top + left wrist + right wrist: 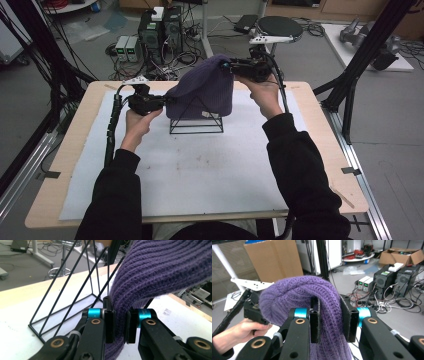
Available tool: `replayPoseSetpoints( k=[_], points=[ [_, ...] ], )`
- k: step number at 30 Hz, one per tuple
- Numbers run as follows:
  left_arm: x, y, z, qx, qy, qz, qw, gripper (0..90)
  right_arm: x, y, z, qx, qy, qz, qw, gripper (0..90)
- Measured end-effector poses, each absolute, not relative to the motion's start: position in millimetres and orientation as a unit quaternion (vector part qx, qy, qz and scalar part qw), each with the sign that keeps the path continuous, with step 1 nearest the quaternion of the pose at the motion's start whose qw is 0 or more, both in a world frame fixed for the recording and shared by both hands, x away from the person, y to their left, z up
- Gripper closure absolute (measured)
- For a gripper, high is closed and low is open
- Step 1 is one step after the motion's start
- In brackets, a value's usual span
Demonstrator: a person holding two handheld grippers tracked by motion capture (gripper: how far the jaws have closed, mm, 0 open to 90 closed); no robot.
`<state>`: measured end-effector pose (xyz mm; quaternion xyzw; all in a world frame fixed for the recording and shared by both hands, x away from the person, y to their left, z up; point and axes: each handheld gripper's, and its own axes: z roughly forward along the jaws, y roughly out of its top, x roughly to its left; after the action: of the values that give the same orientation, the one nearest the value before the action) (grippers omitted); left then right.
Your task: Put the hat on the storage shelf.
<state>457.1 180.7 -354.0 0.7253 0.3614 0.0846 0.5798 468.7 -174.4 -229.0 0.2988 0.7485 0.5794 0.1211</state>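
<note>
Both grippers' fingers were clenched on the purple knit hat (207, 87), held draped over the wire stand (196, 122) near the surface's far edge; letting go seemingly remained

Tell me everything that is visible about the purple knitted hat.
The purple hat is a soft, ribbed knit beanie with a rounded top. It hangs draped over the black wire stand on the white mat. The left gripper pinches a fold at one side, and the right gripper clamps the fabric higher on the other side. It sags between them.
</note>
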Motion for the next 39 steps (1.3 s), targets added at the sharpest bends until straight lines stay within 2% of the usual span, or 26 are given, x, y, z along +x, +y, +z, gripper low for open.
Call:
replayPoseSetpoints(
  k=[12,28,39],
  points=[
    [455.6,182.9,-369.4,0.731,0.380,0.080,0.561,81.8,467.4,-182.7,-268.3,0.310,0.746,0.580,0.107,73.6],
    [457.4,183.6,-401.2,0.726,0.403,0.059,0.554,80.5,466.6,-174.1,-284.3,0.331,0.761,0.548,0.103,72.2],
    [458.5,187.5,-409.1,0.725,0.413,0.045,0.549,78.2,466.0,-168.2,-291.7,0.336,0.763,0.542,0.105,69.5]
  ],
)
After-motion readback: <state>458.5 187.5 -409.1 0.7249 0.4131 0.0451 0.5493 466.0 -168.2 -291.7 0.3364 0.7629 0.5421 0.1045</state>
